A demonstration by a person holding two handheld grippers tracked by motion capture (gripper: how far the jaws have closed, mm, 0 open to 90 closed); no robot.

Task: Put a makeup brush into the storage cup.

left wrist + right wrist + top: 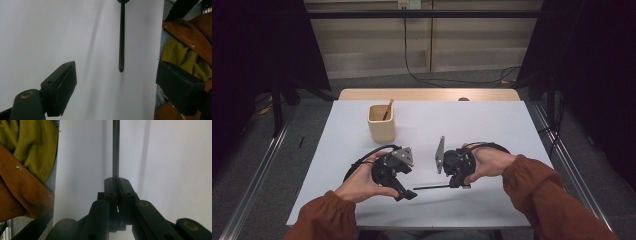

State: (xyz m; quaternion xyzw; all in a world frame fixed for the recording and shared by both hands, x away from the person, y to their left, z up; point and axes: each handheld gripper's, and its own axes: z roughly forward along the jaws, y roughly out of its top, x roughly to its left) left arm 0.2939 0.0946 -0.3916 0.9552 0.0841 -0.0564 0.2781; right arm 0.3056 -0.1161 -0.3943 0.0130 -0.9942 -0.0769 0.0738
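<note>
Left gripper (404, 192) level — jaws apart, right gripper (452, 184) clamping stick (432, 187)

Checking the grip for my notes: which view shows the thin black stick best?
The left gripper view: the black stick shows its free rounded tip, between the open fingers. The right gripper view shows its clamped end; the high view shows a thin line.

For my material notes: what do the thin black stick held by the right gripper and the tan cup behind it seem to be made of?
Thin black stick: smooth, slightly glossy, with a rounded tip in the left gripper view; plastic or lacquered wood, I cannot tell which. Tan cup: matte, thick-walled and evenly coloured; probably wood or a wood-like plastic.
</note>
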